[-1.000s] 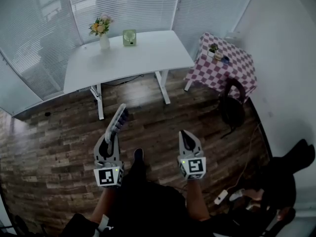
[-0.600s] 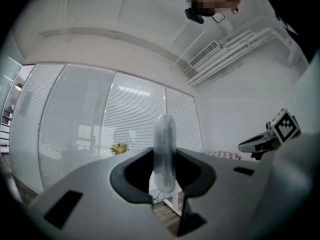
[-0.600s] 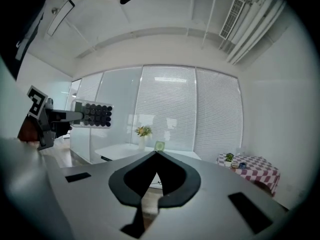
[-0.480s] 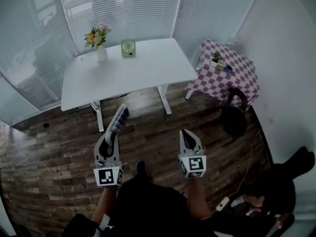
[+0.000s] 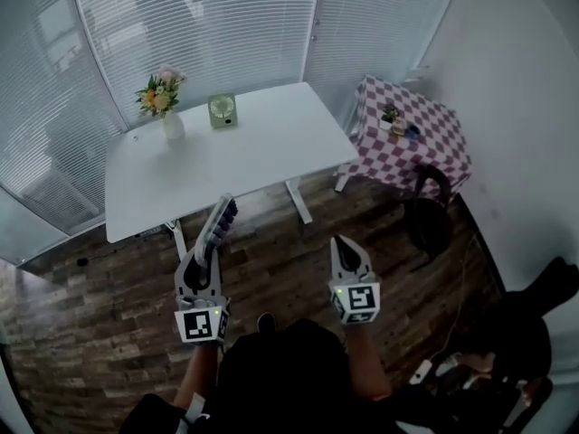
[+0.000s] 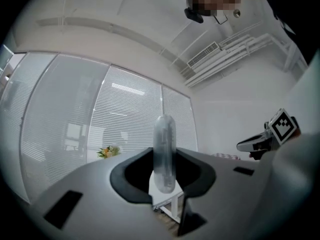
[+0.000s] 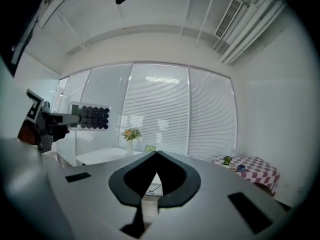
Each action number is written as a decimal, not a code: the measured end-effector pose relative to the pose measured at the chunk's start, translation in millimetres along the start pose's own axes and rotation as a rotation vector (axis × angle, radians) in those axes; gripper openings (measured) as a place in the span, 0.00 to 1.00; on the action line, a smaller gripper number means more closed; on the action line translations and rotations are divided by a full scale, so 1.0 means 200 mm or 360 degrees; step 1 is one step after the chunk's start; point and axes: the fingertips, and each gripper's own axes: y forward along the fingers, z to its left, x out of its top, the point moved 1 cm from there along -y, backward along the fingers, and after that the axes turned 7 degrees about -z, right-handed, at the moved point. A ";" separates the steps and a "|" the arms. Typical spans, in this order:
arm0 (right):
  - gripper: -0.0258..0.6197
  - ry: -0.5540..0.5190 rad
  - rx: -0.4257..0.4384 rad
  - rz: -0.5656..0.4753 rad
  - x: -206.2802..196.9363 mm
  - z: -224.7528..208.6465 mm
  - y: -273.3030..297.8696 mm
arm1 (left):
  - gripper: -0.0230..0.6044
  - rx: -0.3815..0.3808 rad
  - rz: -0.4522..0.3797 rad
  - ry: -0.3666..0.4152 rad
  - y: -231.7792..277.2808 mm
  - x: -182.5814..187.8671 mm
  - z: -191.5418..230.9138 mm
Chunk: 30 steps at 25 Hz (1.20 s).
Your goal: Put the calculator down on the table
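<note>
Left gripper (image 5: 208,253) jaws clamp the calculator (image 5: 220,222) on edge, right gripper (image 5: 344,245) jaws closed empty, white counter (image 5: 244,152) ahead.

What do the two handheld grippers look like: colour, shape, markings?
Both match: left gripper and right gripper have light grey bodies tapering to two jaws with black inner pads. Each carries a white cube printed with black square markers. No cables show. The person wears dark clothing.
</note>
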 end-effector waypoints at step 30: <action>0.05 0.0073 0.0209 0.0013 -0.10 -0.49 1.15 | 0.19 0.0053 0.0096 0.0060 1.14 -0.21 0.02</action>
